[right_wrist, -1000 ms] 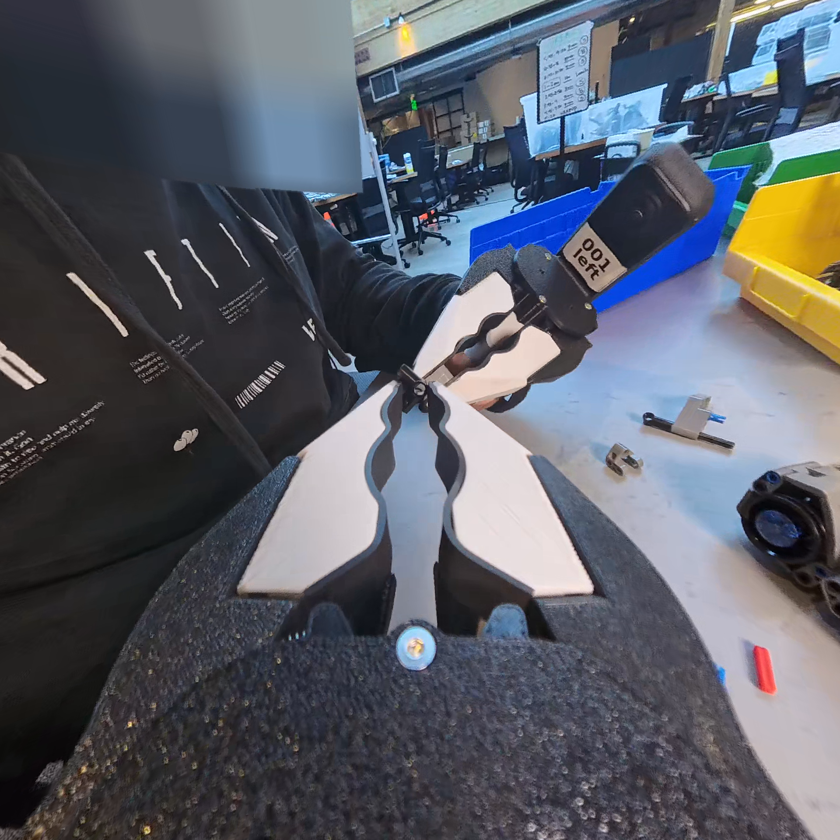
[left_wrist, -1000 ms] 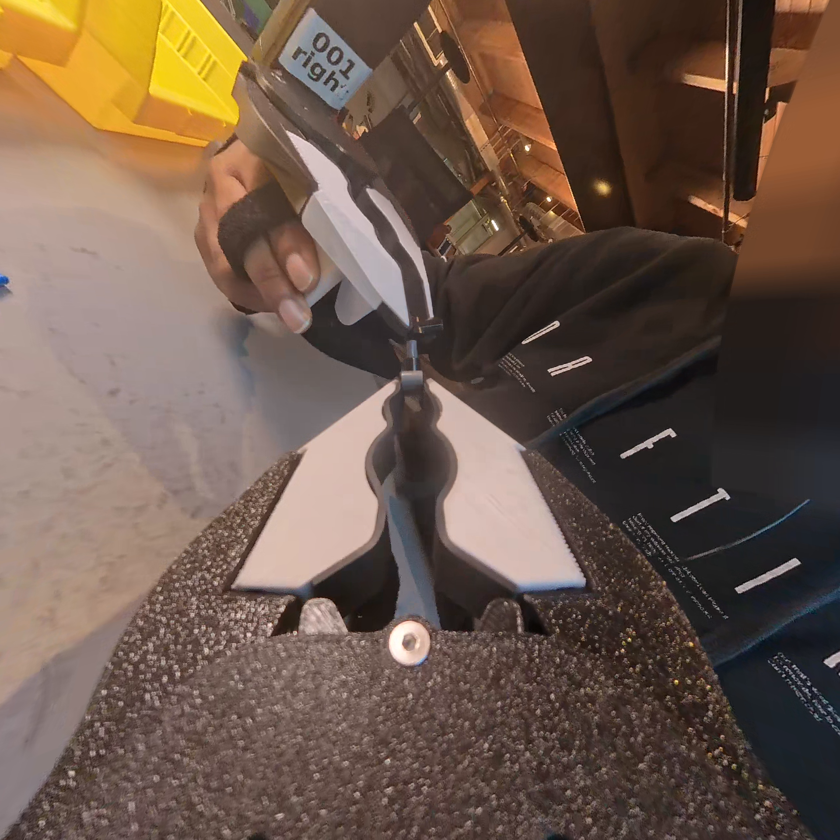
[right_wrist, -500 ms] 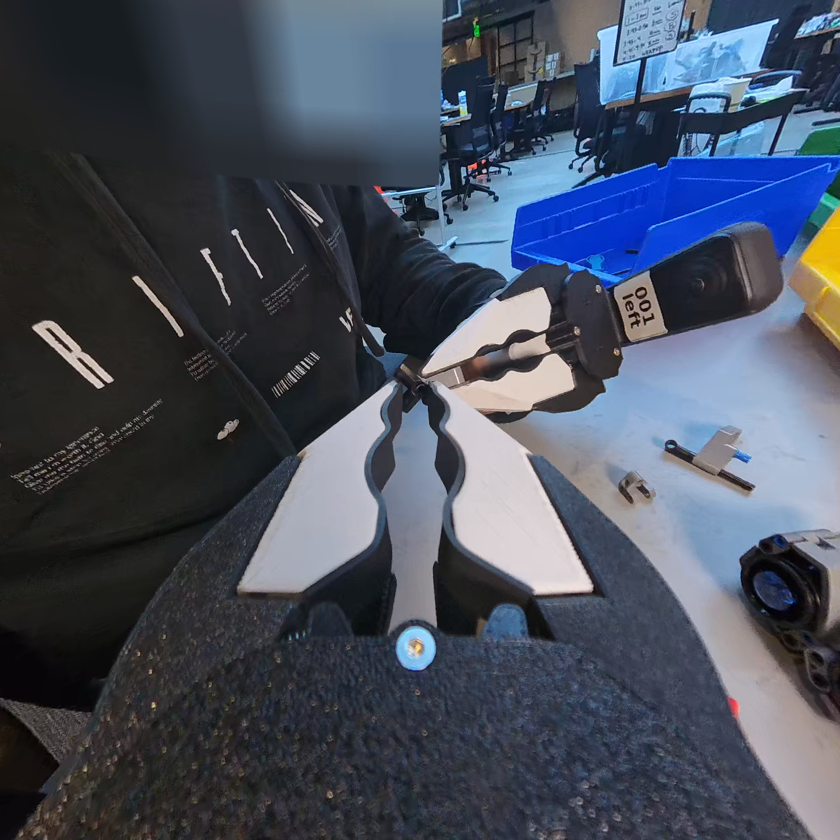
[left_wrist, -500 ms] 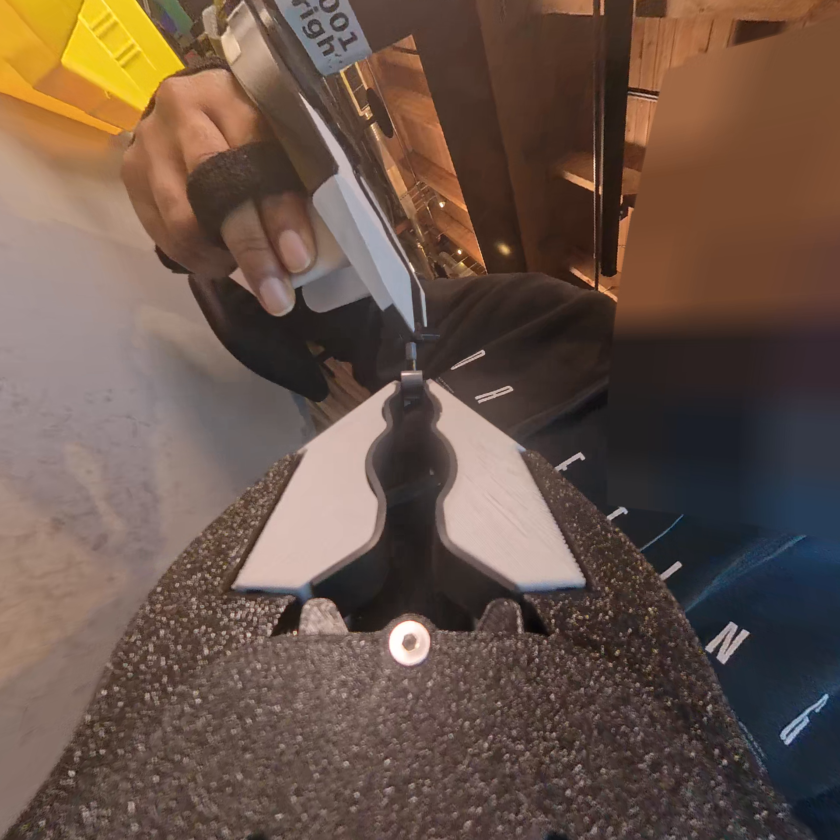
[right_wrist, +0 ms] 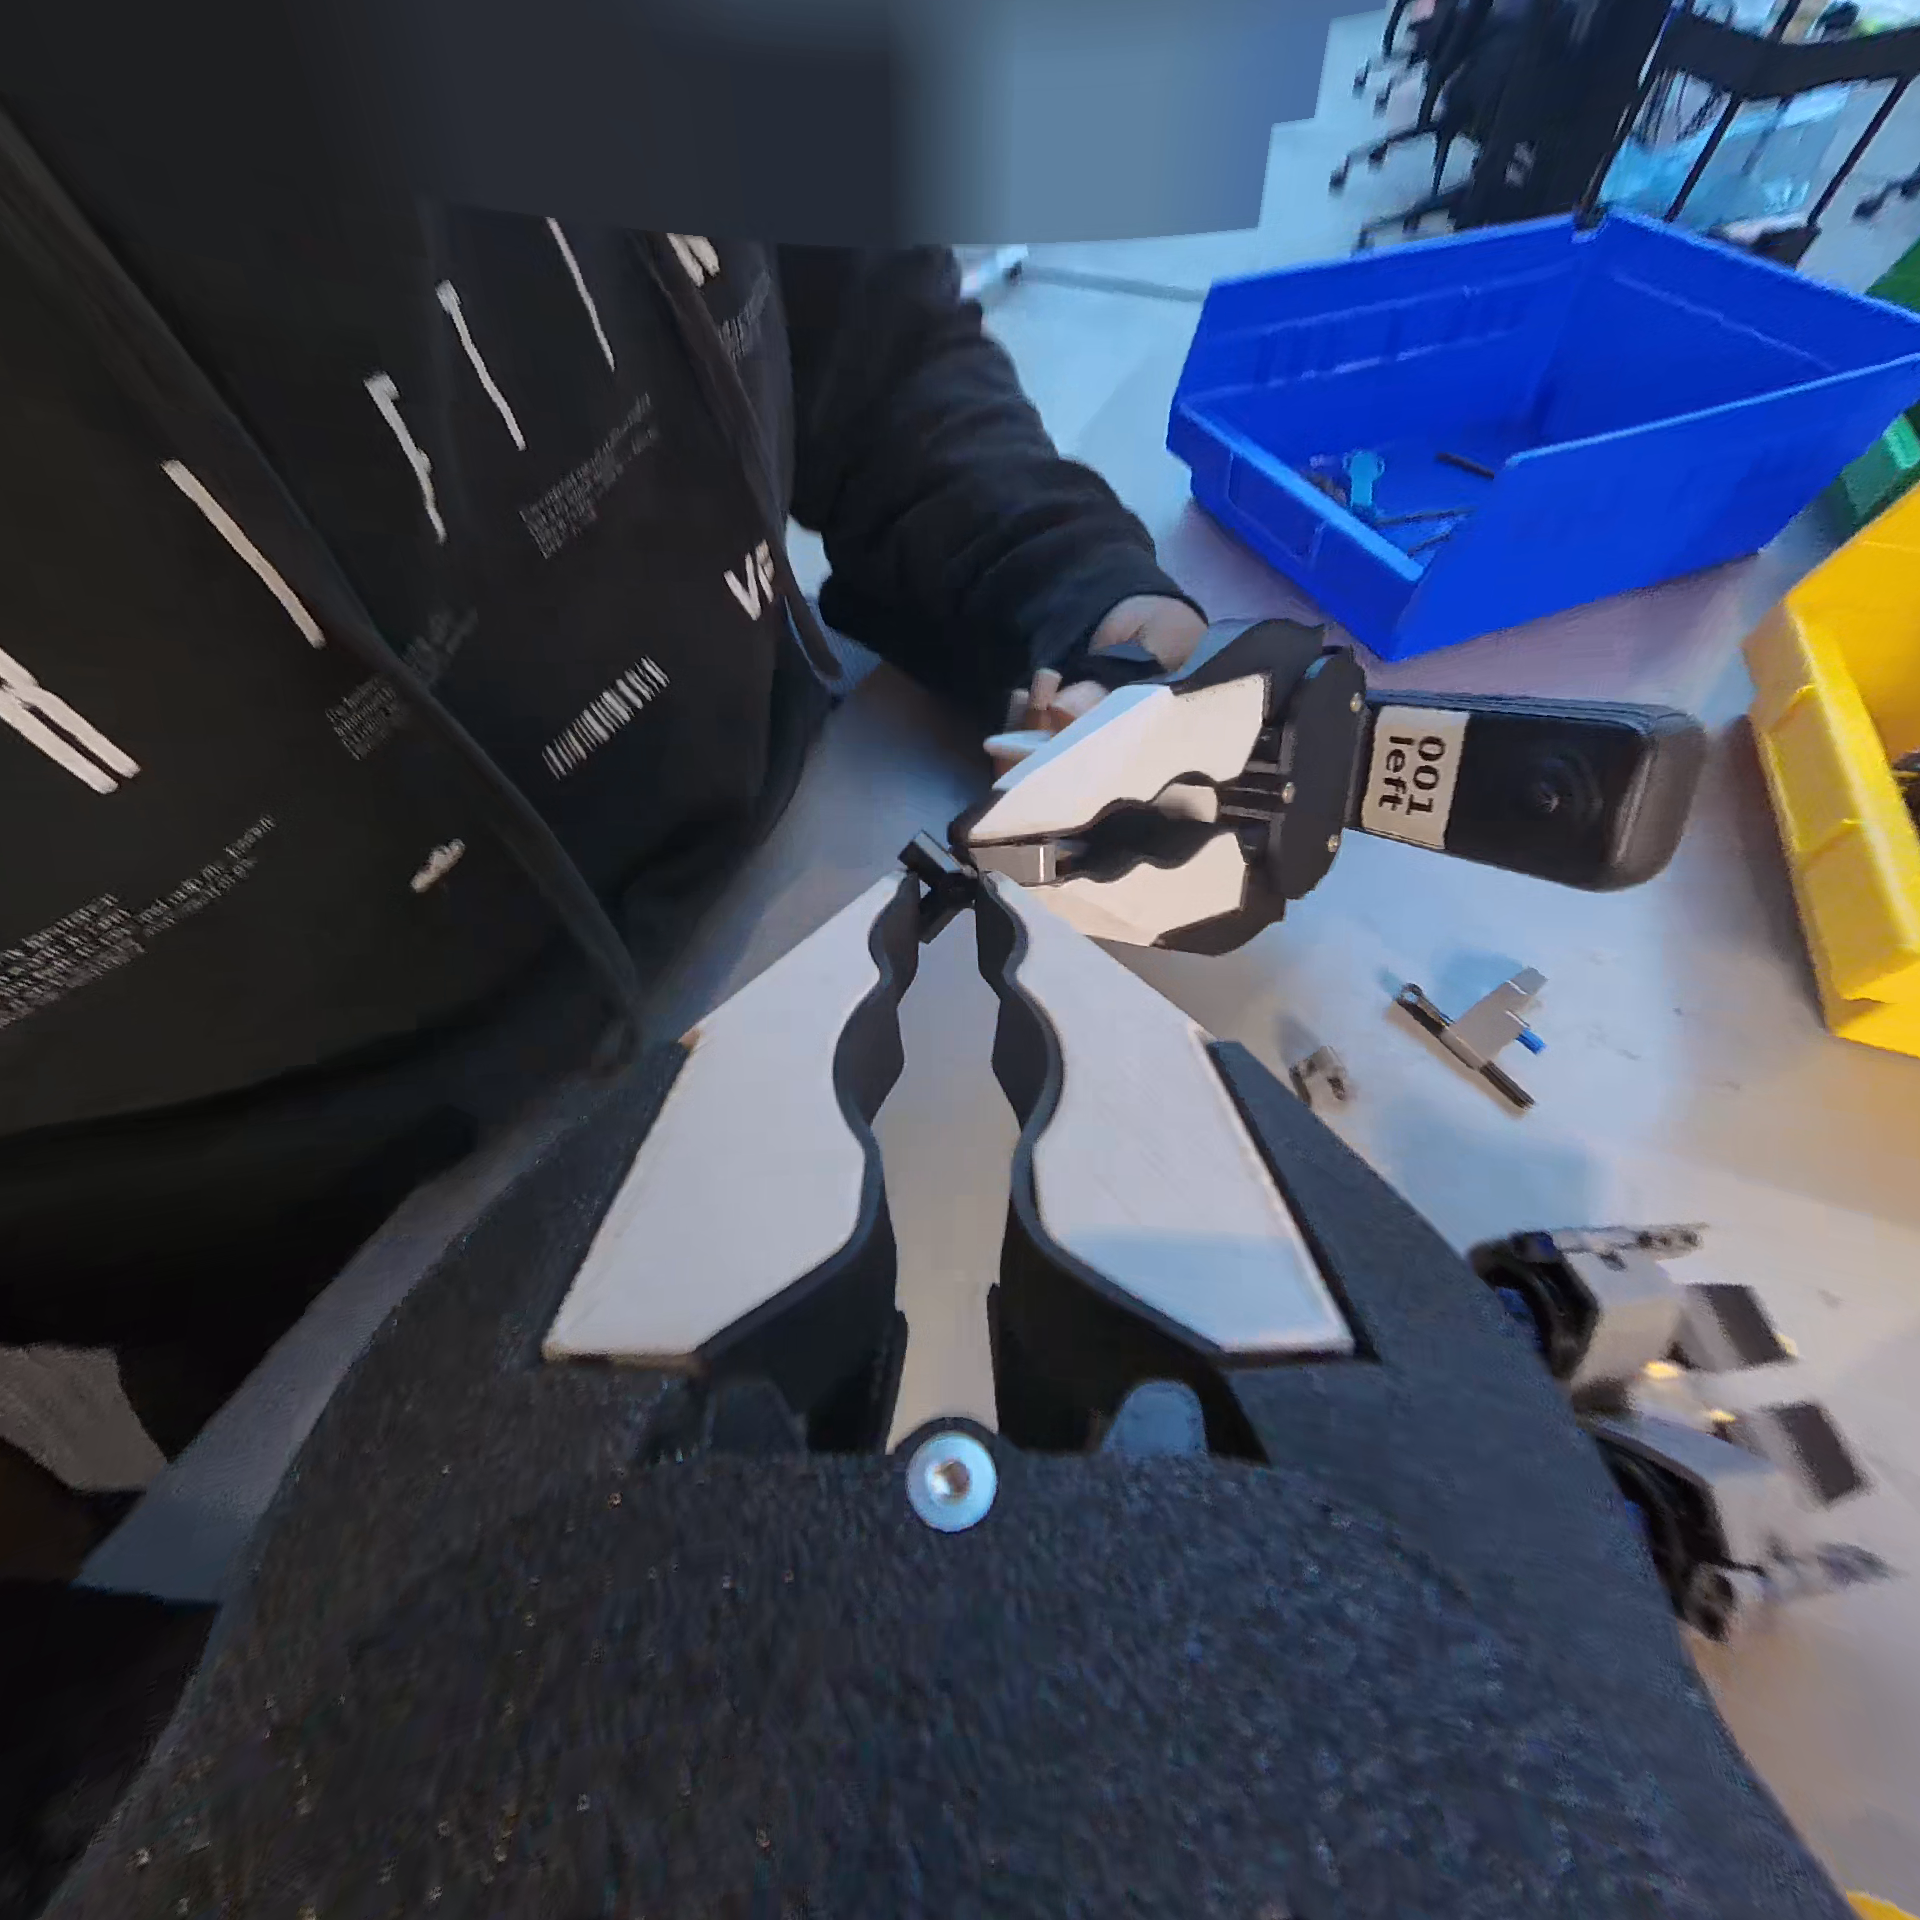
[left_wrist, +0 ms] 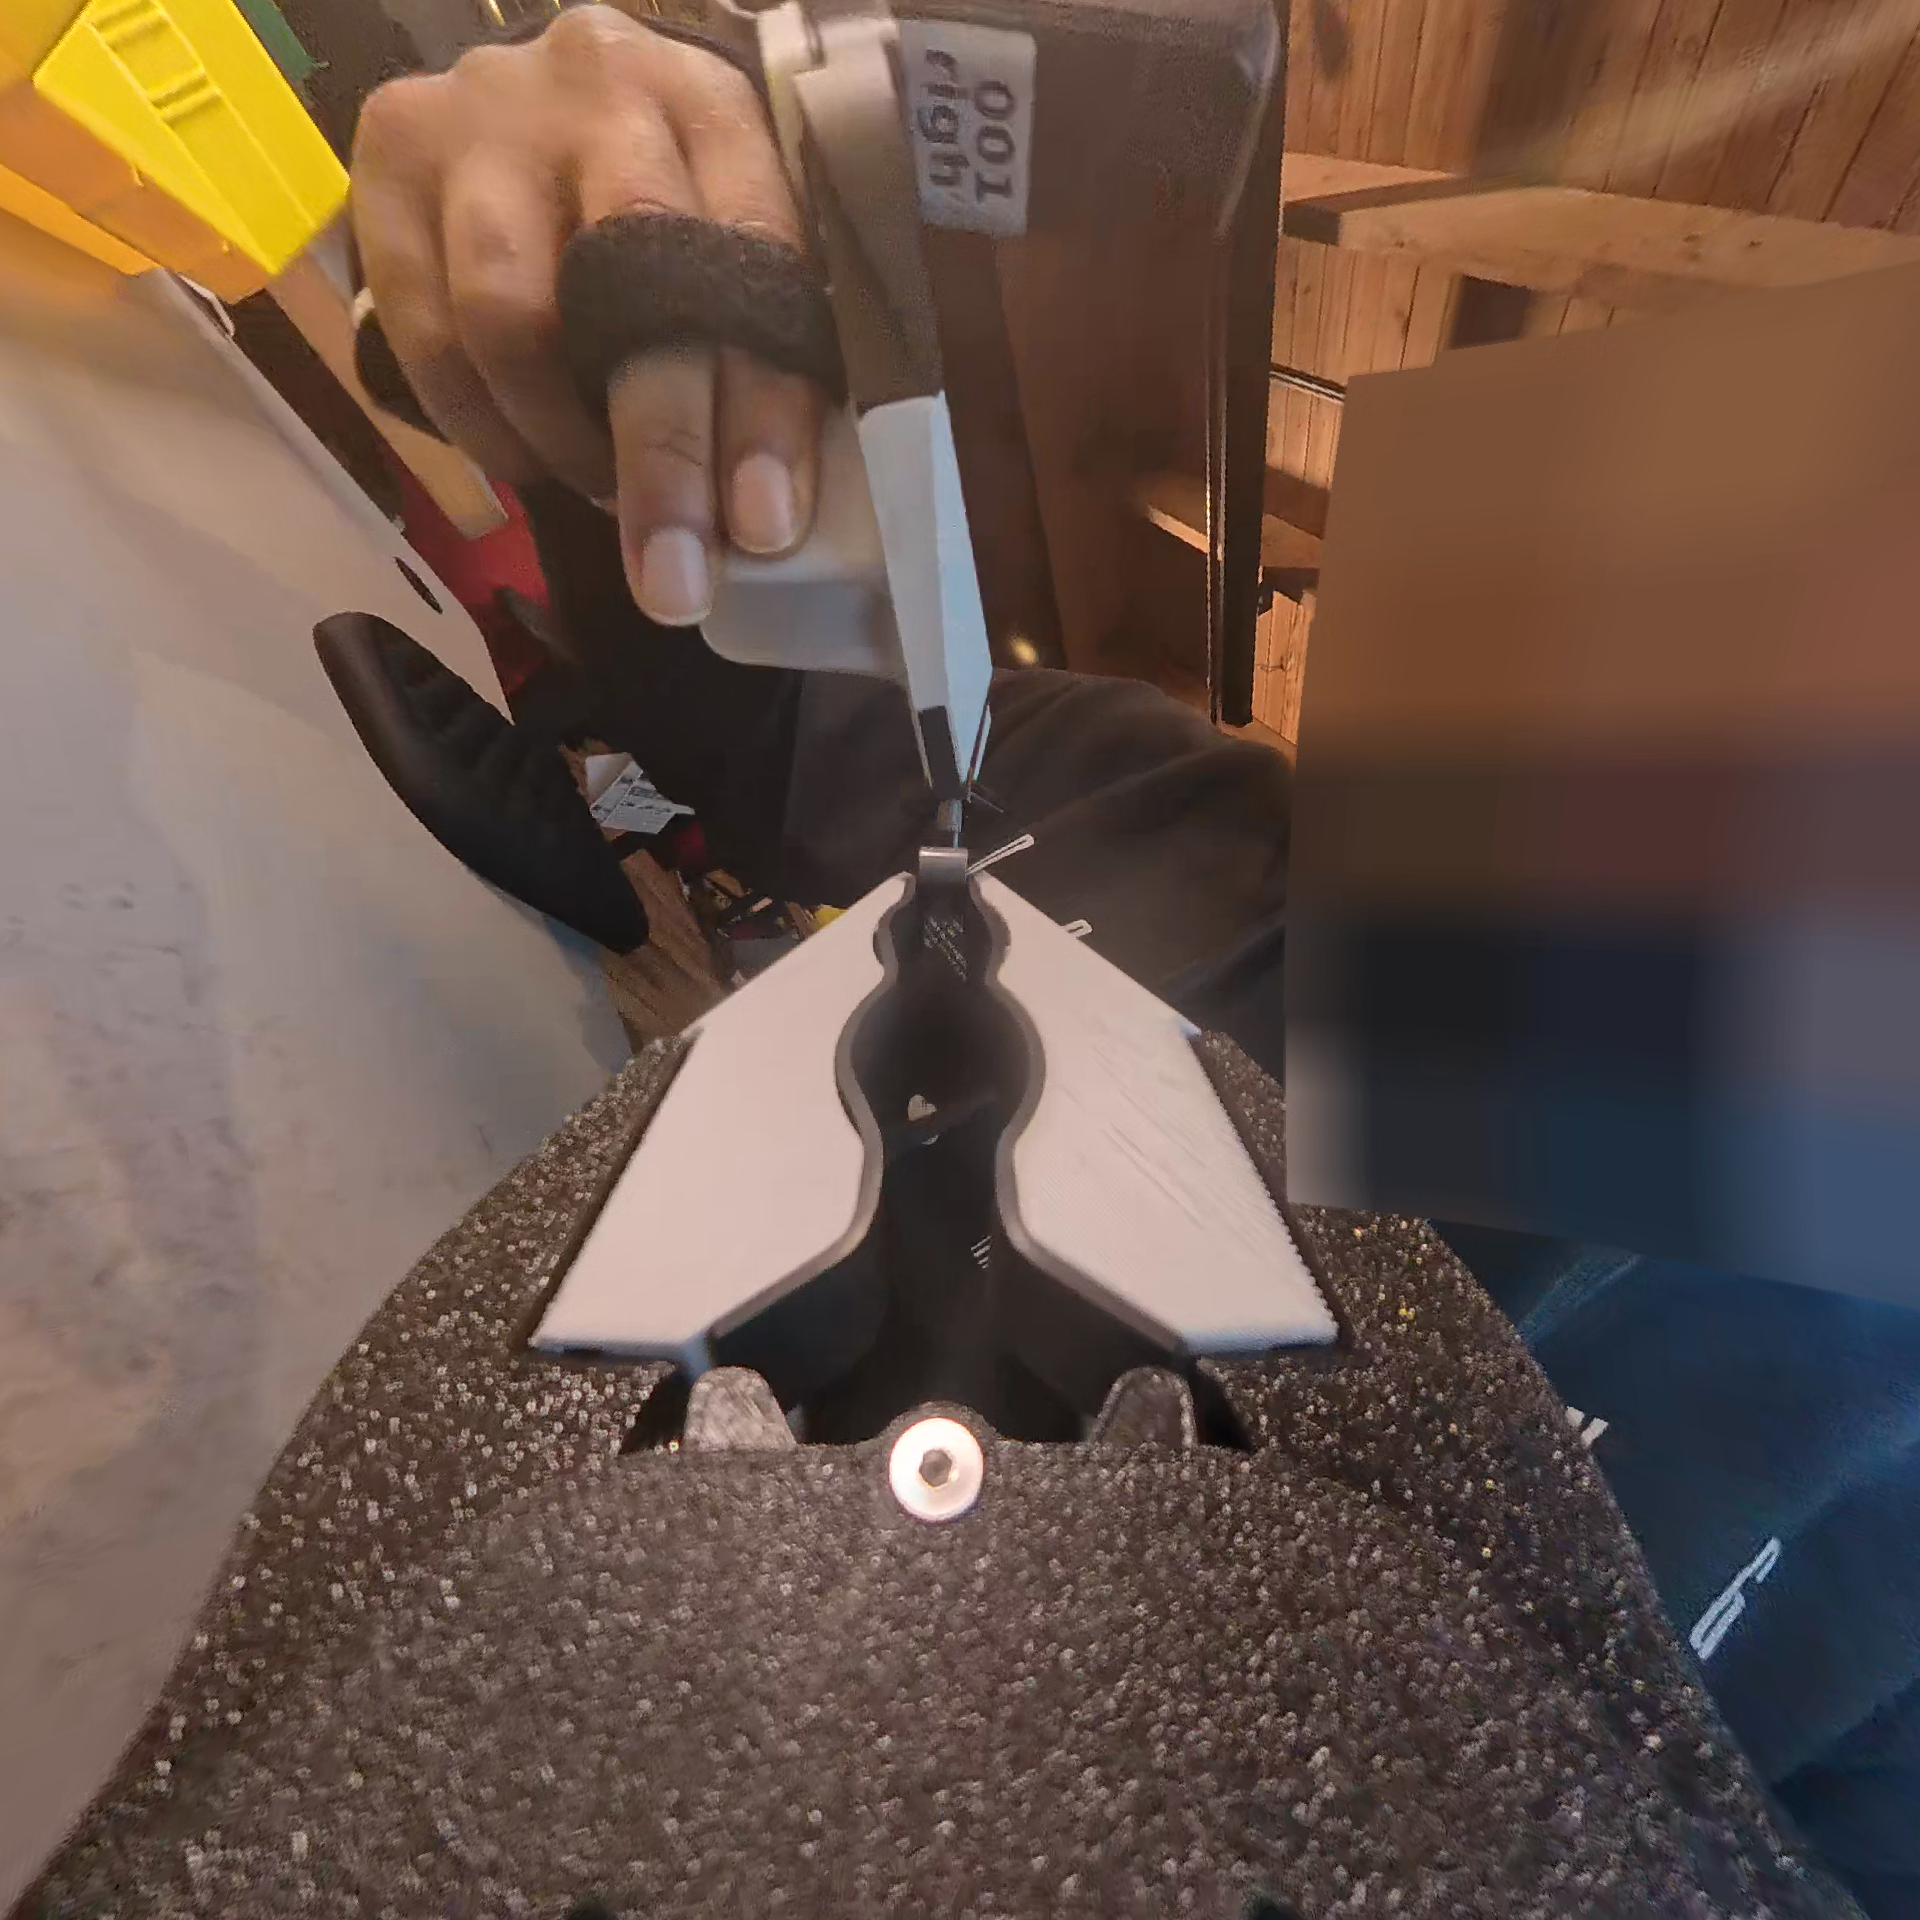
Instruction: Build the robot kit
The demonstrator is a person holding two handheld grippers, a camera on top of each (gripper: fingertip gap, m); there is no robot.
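My left gripper (left_wrist: 943,885) is shut on a small grey part (left_wrist: 940,862). A thin black pin (left_wrist: 948,816) runs from the part up to the tips of my right gripper (left_wrist: 948,774), which a hand holds nearly upright. In the right wrist view my right gripper (right_wrist: 940,891) is shut on a small black part (right_wrist: 928,865). My left gripper (right_wrist: 977,847) meets it tip to tip from the right, with the grey part (right_wrist: 1039,860) between its fingers. Both grippers are held in the air in front of a person's black hoodie (right_wrist: 416,623).
A blue bin (right_wrist: 1558,540) with a few small parts stands on the grey table (right_wrist: 1558,1143). A yellow bin (right_wrist: 1839,831) is at the right edge and also shows in the left wrist view (left_wrist: 177,156). On the table lie a grey-and-black axle piece (right_wrist: 1475,1029), a small grey connector (right_wrist: 1317,1070) and a grey-black motor-like block (right_wrist: 1662,1382). Left and right tips are no more than a few centimetres apart. Both grippers' tips are roughly 15 cm from the small grey connector (right_wrist: 1317,1070).
Both grippers have stayed shut and tip to tip while turning together. The right gripper has swung from tilted to nearly upright. The left gripper now lies level.
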